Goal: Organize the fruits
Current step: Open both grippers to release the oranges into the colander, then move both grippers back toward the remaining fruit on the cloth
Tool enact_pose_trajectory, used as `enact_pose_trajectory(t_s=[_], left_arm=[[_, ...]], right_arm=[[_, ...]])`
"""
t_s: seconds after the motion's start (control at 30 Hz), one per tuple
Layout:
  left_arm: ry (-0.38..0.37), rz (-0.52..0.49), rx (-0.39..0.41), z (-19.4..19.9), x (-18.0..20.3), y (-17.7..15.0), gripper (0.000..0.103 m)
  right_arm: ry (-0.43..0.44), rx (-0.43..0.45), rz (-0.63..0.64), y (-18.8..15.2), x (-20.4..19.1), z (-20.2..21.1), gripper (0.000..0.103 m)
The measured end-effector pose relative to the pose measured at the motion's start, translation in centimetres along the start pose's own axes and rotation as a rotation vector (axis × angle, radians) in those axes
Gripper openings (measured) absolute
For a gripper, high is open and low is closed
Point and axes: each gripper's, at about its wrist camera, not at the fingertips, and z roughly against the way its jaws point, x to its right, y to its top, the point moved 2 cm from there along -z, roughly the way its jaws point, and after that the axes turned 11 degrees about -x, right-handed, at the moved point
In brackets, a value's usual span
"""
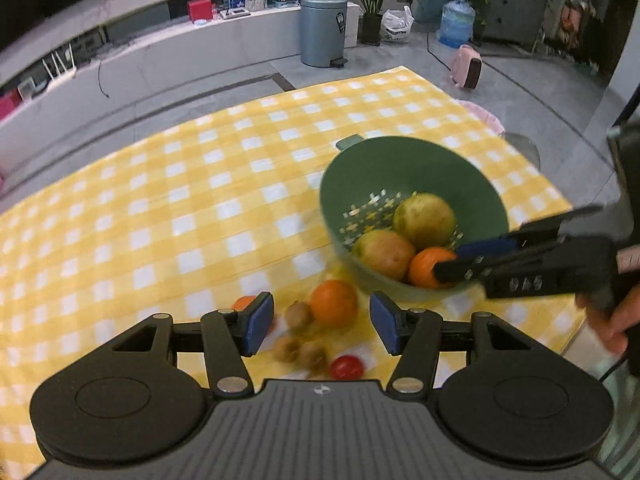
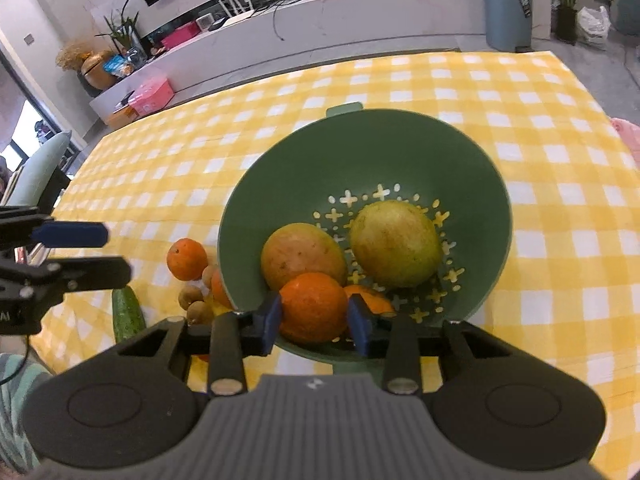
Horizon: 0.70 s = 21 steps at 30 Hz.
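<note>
Right gripper [image 2: 314, 318] fingers clasp an orange [image 2: 312, 306] inside the colander [image 2: 304, 152].

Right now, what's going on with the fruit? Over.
Right gripper shut on orange inside green colander. Left gripper open above loose orange. Nothing blocking.

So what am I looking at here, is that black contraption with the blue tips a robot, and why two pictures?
No robot: a person holds two hand-held grippers, each with a camera looking along its blue-padded fingers. One picture comes from the left gripper, the other from the right gripper. A yellow-and-white checked tablecloth covers the table. On it stands a green plastic colander holding two yellow-green round fruits and oranges. The right gripper's pads sit either side of one orange inside it. The left gripper is open and empty, above a loose orange, small brown fruits and a red cherry tomato. A green cucumber lies nearby.
</note>
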Motion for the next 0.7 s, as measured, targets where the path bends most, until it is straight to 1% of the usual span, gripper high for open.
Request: enact_pose_trajectory(t_s=[0.03, 0.07, 0.1, 0.17, 0.27, 0.4, 0.53, 0.63, 0.7], left_arm=[[0.008, -0.008, 0.005, 0.3, -0.1, -0.4, 0.065], [0.013, -0.016, 0.012, 0.6, -0.2, -0.8, 0.065], [0.017, -0.027, 0.019, 0.9, -0.3, -1.1, 0.065], [0.031, -0.061, 0.044, 1.7, -0.2, -2.0, 0.065], [0.063, -0.11, 0.082, 2.8, -0.1, -3.1, 0.065], [0.093, -0.148, 0.129, 4.3, 0.0, -4.4, 0.065], [0.145, -0.189, 0.169, 5.4, 0.0, -5.7, 0.066], [0.14, -0.182, 0.177, 6.1, -0.6, -6.5, 0.066], [0.134, -0.164, 0.187, 6.4, -1.2, -7.0, 0.066]], right_arm=[[-0.013, 0.008, 0.003, -0.1, -0.1, 0.1, 0.036], [-0.026, 0.022, 0.009, -0.2, -0.4, 0.4, 0.039], [-0.038, 0.043, 0.015, -0.5, -0.8, 1.0, 0.045], [-0.063, 0.083, 0.021, -1.1, -1.5, 1.9, 0.051], [-0.08, 0.141, 0.02, -2.2, -2.8, 3.1, 0.053], [-0.08, 0.221, -0.004, -4.1, -4.6, 4.5, 0.06], [-0.092, 0.279, -0.027, -5.7, -6.5, 5.2, 0.062], [-0.101, 0.311, -0.034, -6.9, -8.1, 5.3, 0.063], [-0.11, 0.33, -0.027, -7.8, -9.2, 5.4, 0.068]])
